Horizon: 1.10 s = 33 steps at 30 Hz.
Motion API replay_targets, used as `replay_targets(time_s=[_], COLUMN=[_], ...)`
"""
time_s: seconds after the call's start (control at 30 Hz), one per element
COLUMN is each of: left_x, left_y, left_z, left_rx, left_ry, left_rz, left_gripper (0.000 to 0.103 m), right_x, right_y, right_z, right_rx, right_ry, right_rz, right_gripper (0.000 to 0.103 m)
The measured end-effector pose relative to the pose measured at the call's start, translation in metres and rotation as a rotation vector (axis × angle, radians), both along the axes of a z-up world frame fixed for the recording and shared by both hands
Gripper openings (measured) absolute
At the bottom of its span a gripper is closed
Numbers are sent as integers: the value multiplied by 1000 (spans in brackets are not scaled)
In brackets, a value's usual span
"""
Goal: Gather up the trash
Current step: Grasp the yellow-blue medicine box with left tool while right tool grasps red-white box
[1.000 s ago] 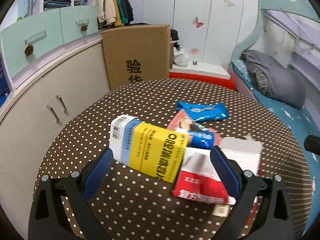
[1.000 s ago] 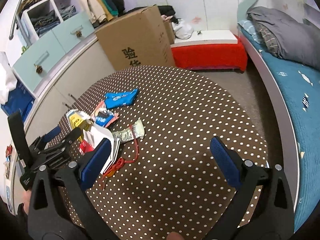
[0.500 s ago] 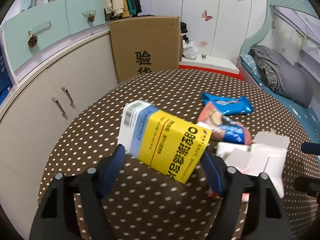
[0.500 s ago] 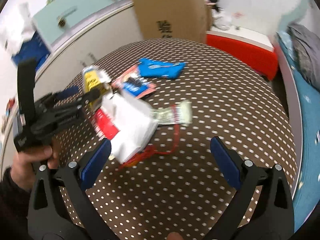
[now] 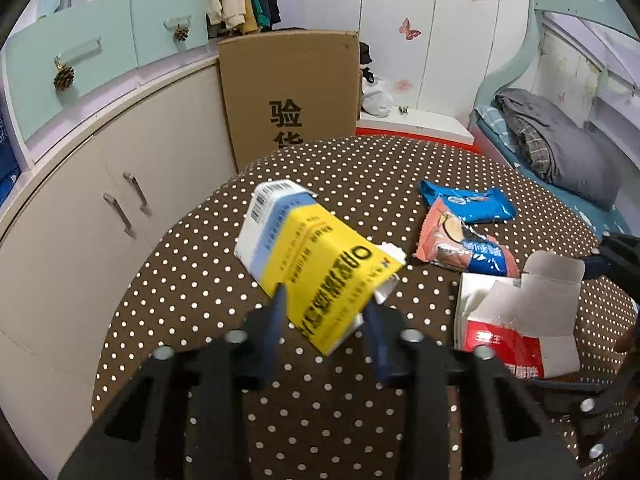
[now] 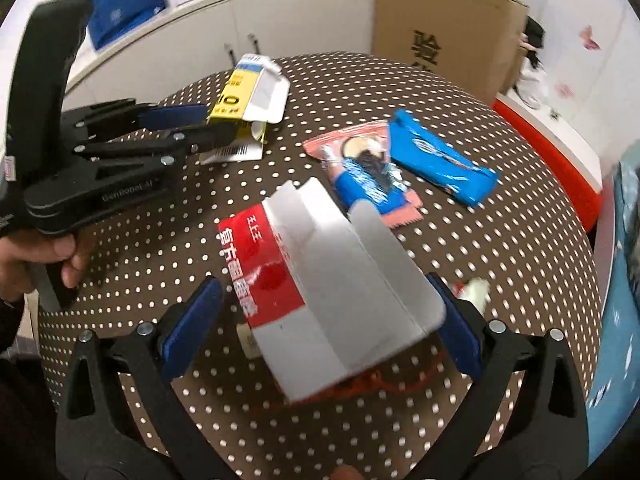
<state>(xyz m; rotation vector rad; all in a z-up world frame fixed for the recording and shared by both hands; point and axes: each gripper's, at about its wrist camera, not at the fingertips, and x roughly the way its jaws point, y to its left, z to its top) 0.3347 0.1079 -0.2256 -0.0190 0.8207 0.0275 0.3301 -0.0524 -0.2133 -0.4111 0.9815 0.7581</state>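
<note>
A yellow and blue carton [image 5: 320, 264] sits tilted on the brown dotted table [image 5: 192, 288]. My left gripper [image 5: 326, 306] has its jaws closing on the carton's near end, and both blue pads touch its sides. The right wrist view shows the same grip on the carton [image 6: 240, 96] by the left gripper [image 6: 212, 120]. A torn red and white box [image 6: 320, 264] lies between the wide fingers of my right gripper [image 6: 324, 316], which is open. A blue wrapper [image 6: 440, 160] and a red and blue wrapper [image 6: 360, 164] lie further off.
A tall cardboard box [image 5: 292, 92] stands behind the table, beside low cabinets [image 5: 100, 200]. A bed [image 5: 560, 152] with a grey blanket runs along the right. A red string [image 6: 380, 384] lies under the torn box. A hand [image 6: 36, 260] holds the left gripper's handle.
The left jaws have narrowed from wide apart to touching the yellow carton. The right gripper has rolled and swung over to the red and white box, which now lies between its fingers.
</note>
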Motion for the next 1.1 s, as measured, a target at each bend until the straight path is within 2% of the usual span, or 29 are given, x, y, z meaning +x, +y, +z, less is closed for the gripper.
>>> replay_targets(time_s=[0.03, 0.07, 0.1, 0.23, 0.27, 0.3, 0.33, 0.37, 0.4, 0.43, 0.47, 0.6, 0.8, 1.1], left_x=[-1, -2, -4, -7, -7, -5, -3, -2, 0, 2, 5, 3, -9, -22], left_y=[1, 2, 4, 10, 11, 12, 13, 14, 15, 16, 17, 24, 23, -1], left_z=[0, 0, 0, 1, 0, 0, 0, 1, 2, 2, 1, 4, 12, 41], left_rx=[-1, -3, -7, 7, 18, 21, 18, 12, 6, 5, 0, -21, -28, -56], left_ry=[-1, -2, -3, -14, -15, -9, -9, -16, -22, -22, -10, -13, -40, -97], left_rz=[1, 2, 3, 11, 20, 24, 25, 25, 24, 24, 26, 44, 45, 2], left_gripper=[26, 25, 22, 22, 26, 44, 51, 51, 49, 32, 22, 3, 1, 1], right_x=[-1, -2, -4, -10, -11, -12, -13, -15, -15, -17, -17, -22, -27, -31], right_y=[2, 3, 3, -3, -4, -4, -5, -5, -5, -4, -4, -14, -32, -80], right_z=[-2, -2, -1, 3, 4, 4, 4, 4, 4, 4, 4, 10, 23, 58], right_rx=[-4, -8, -4, 25, 25, 28, 33, 35, 34, 33, 38, 117, 205, 356], right_ry=[2, -2, -9, 4, 2, 3, 7, 4, -1, -9, -9, 13, 3, -71], right_rz=[13, 14, 15, 19, 19, 18, 19, 16, 12, 9, 4, -35, -83, -204], right_gripper=[95, 87, 85, 76, 75, 75, 74, 74, 74, 74, 73, 70, 70, 71])
